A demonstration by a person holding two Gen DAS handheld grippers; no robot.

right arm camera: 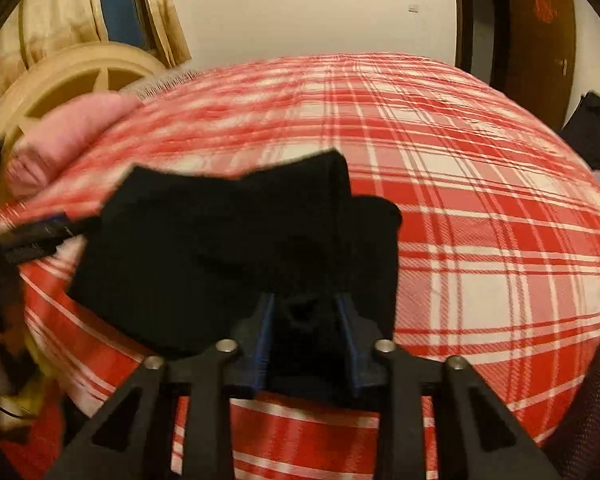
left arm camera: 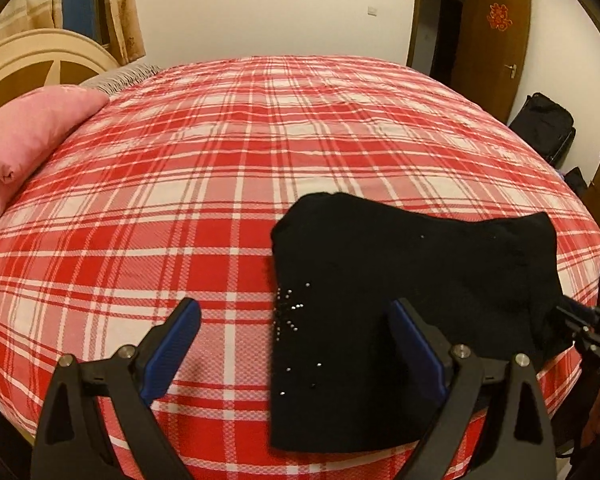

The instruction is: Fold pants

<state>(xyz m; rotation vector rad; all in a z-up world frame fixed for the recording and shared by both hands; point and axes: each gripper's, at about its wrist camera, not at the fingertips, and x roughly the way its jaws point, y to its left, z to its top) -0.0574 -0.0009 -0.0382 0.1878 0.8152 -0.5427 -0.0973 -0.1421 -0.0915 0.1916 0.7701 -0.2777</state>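
The black pants [left arm camera: 412, 280], folded into a short bundle with small silver studs, lie near the front edge of the red plaid bed [left arm camera: 220, 160]. My left gripper [left arm camera: 296, 320] is open, its fingers astride the pants' left edge, just above the fabric. My right gripper [right arm camera: 306, 312] is shut on a bunch of the pants [right arm camera: 228, 240] and holds that side lifted off the bed; it also shows at the right edge of the left wrist view [left arm camera: 580, 320]. The left gripper appears at the left edge of the right wrist view [right arm camera: 40, 236].
A pink folded quilt [left arm camera: 24, 140] lies at the head of the bed by a cream headboard [left arm camera: 40, 60]. A brown door [left arm camera: 492, 40] and a black bag [left arm camera: 544, 124] stand beyond the far right side. The bed's front edge is close below the grippers.
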